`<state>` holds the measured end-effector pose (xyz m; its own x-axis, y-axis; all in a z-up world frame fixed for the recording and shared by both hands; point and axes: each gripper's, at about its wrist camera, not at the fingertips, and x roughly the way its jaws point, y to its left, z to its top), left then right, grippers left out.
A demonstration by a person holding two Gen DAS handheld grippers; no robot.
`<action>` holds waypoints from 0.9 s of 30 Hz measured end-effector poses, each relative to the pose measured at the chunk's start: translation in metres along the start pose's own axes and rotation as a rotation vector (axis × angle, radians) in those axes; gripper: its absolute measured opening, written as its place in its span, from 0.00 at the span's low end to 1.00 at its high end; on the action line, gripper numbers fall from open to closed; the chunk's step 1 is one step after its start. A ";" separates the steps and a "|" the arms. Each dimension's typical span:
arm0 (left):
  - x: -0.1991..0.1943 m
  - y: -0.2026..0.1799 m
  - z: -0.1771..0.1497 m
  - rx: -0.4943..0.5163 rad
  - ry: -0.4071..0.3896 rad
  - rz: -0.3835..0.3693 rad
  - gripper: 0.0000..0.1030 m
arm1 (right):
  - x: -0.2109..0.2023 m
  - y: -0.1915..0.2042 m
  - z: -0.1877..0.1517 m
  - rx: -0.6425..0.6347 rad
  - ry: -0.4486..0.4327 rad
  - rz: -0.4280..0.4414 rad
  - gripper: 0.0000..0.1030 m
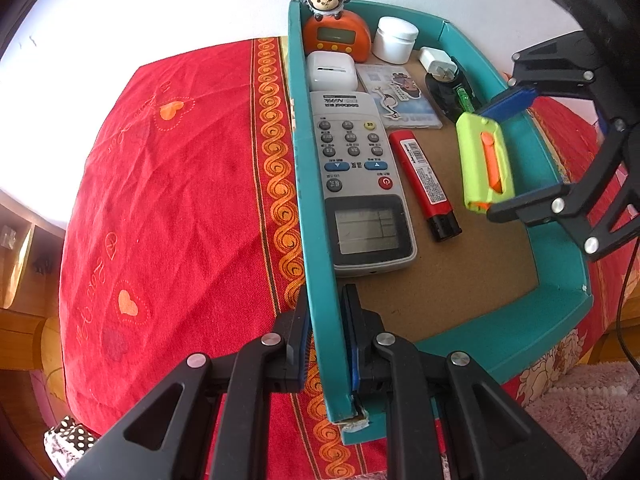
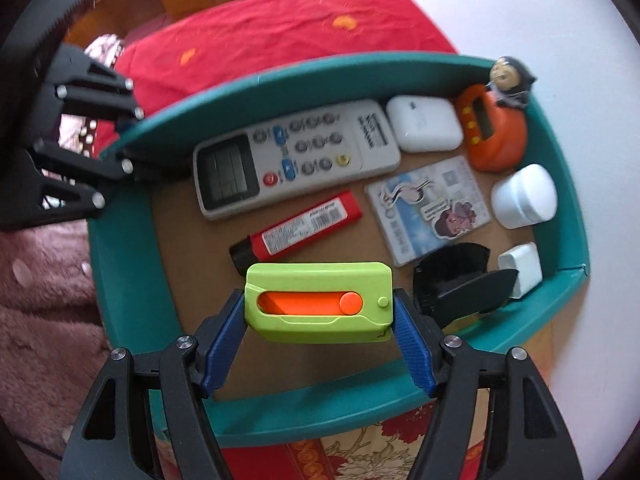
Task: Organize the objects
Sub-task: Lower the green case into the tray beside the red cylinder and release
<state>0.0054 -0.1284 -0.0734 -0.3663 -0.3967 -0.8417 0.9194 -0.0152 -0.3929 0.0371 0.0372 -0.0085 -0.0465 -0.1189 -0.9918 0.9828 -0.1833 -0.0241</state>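
The left tongs are clenched on the long wall of a teal tray, one finger outside and one inside the wall. The right tongs grasp a lime-green box cutter with an orange slider by its two short ends, blue pads pressed against it, and hold it over the tray's brown floor.

In the right wrist view, going outward from the cutter: at 12 o'clock, just beyond it, lies a red lighter with a black cap, and past that a grey remote control along the far wall. At 1 o'clock sits a printed card. At 3 o'clock is a black object, with a white charger plug beside it near the corner. Farther at 2 o'clock stand a white jar, an orange timer topped by a monkey figure, and a white earbud case next to the remote.

The tray rests on a red cloth with orange hearts and a scroll border.
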 end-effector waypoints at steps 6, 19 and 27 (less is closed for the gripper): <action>0.001 -0.001 0.002 -0.003 0.000 0.005 0.13 | 0.013 0.005 -0.002 -0.077 0.041 -0.007 0.69; 0.004 -0.002 0.003 -0.005 -0.001 0.011 0.13 | 0.017 -0.002 -0.005 -0.121 0.032 0.010 0.70; 0.000 0.000 -0.002 -0.006 -0.004 0.011 0.13 | 0.012 -0.008 -0.018 -0.071 0.005 -0.009 0.71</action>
<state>0.0053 -0.1267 -0.0742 -0.3555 -0.4009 -0.8443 0.9225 -0.0053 -0.3859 0.0319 0.0543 -0.0226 -0.0549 -0.1122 -0.9922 0.9925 -0.1150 -0.0419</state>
